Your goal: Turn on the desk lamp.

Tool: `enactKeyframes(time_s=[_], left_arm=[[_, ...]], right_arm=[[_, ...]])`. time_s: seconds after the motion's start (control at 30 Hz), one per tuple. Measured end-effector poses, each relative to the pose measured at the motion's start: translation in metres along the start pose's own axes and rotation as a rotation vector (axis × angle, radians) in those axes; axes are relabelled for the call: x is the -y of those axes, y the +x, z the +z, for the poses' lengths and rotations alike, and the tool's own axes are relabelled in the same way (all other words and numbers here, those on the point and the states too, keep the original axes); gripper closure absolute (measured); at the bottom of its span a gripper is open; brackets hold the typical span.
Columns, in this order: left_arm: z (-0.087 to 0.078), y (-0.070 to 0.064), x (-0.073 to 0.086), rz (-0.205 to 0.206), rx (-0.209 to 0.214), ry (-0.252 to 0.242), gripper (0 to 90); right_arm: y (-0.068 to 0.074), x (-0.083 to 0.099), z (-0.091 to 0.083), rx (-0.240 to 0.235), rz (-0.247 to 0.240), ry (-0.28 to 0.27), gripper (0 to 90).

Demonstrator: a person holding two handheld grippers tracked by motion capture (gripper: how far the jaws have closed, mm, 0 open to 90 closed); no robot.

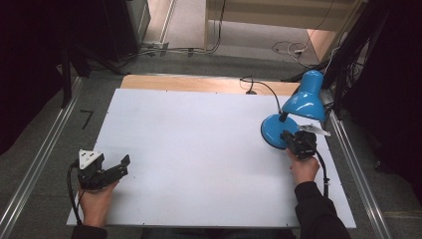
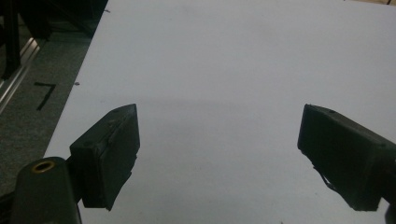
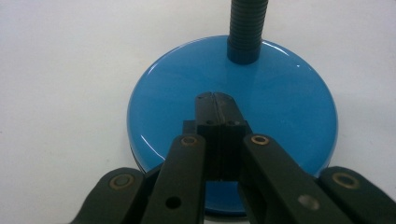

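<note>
In the right gripper view, the right gripper (image 3: 215, 97) has its black jaws pressed together, empty, over the round base (image 3: 177, 93) of a blue desk lamp (image 1: 303, 102) standing near the right edge of the white table (image 1: 199, 149). The left gripper (image 2: 219, 140), jaws spread wide, hovers at the table's near-left corner, well apart from the lamp.

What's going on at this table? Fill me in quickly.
A person holds a gripper in each hand at a white table. The right gripper is shut, its jaws pressed together over the round base of a blue desk lamp at the table's right side, with nothing visibly between them. The left gripper is open over bare tabletop at the near left, holding nothing. The lamp stands upright, its cord trailing toward the far edge.
</note>
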State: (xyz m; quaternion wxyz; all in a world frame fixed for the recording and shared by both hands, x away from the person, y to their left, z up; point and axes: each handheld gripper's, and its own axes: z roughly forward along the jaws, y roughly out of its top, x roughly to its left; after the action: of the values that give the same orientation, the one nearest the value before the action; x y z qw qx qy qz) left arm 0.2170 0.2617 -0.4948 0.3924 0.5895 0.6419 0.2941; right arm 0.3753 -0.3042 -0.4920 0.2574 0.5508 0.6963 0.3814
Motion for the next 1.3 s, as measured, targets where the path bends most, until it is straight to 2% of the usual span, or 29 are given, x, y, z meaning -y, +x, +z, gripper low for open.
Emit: enactKeyframes(time_s=[0.3,0.63,1.3], left_arm=[[-0.0001,0.0000,-0.0001,-0.001,0.001,0.000,13.4],[-0.0006,0.0003,0.0000,-0.003,0.003,-0.002,13.4],[-0.0011,0.0002,0.0001,-0.004,0.003,-0.002,13.4]], right_arm=[[0.0000,0.0009,0.0009,0.003,-0.008,0.007,87.3],[0.0037,0.0018,0.0006,0.027,-0.030,0.004,87.4],[0.0052,0.0036,0.0005,0.044,-0.040,0.002,87.5]])
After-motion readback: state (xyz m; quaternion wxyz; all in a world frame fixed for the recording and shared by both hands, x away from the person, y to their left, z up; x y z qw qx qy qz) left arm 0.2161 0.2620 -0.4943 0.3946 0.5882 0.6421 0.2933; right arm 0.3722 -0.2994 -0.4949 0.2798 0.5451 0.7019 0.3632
